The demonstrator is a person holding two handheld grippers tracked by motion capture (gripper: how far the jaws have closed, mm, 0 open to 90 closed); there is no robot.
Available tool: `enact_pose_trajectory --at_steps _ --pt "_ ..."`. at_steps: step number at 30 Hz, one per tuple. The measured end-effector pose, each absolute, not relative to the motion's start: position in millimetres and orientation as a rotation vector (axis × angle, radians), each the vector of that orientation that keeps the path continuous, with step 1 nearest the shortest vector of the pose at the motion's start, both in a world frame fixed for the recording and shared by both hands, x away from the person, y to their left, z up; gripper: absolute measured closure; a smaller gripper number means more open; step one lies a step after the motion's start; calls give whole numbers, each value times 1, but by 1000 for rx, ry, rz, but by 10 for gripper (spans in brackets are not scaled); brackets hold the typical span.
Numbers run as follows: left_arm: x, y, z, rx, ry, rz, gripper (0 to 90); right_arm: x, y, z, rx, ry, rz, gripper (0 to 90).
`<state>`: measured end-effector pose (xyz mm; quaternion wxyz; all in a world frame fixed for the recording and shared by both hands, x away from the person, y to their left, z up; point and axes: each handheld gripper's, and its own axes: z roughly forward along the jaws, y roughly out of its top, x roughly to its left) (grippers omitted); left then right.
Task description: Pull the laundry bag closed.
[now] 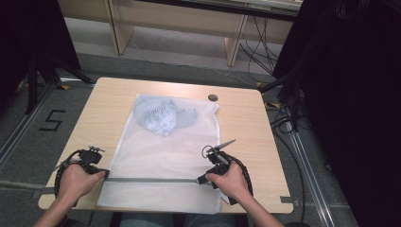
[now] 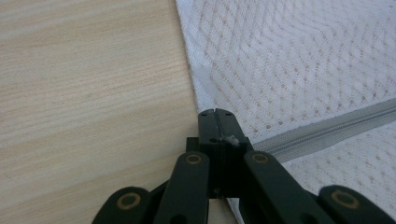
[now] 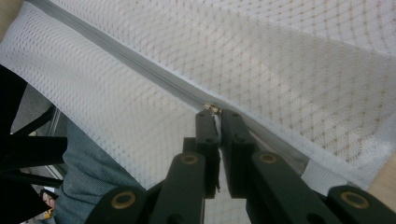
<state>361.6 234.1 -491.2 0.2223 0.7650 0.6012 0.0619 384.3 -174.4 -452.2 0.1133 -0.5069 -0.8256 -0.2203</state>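
Note:
A white mesh laundry bag (image 1: 161,156) lies flat on the wooden table (image 1: 99,123), with a blue-grey garment (image 1: 163,116) bunched inside its far end. A grey zipper (image 1: 151,180) runs across the bag near the front edge. My left gripper (image 1: 107,174) sits at the zipper's left end; in the left gripper view it (image 2: 215,113) is shut on the bag's edge beside the zipper (image 2: 327,128). My right gripper (image 1: 200,180) is at the zipper's right end. In the right gripper view it (image 3: 217,114) pinches the small zipper pull (image 3: 212,107) on the zipper (image 3: 140,65).
A small dark round disc (image 1: 213,97) lies on the table behind the bag. The bag's front hangs slightly over the table edge above the person's denim-clad leg (image 3: 88,172). Cables (image 1: 283,118) and black stands flank the table on the floor.

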Motion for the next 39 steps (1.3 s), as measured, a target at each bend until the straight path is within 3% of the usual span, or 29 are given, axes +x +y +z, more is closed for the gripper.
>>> enact_pose_trajectory --at_steps 39 --pt "362 234 -492 2103 1665 168 898 382 -188 -451 -1548 -2335 -629 870"
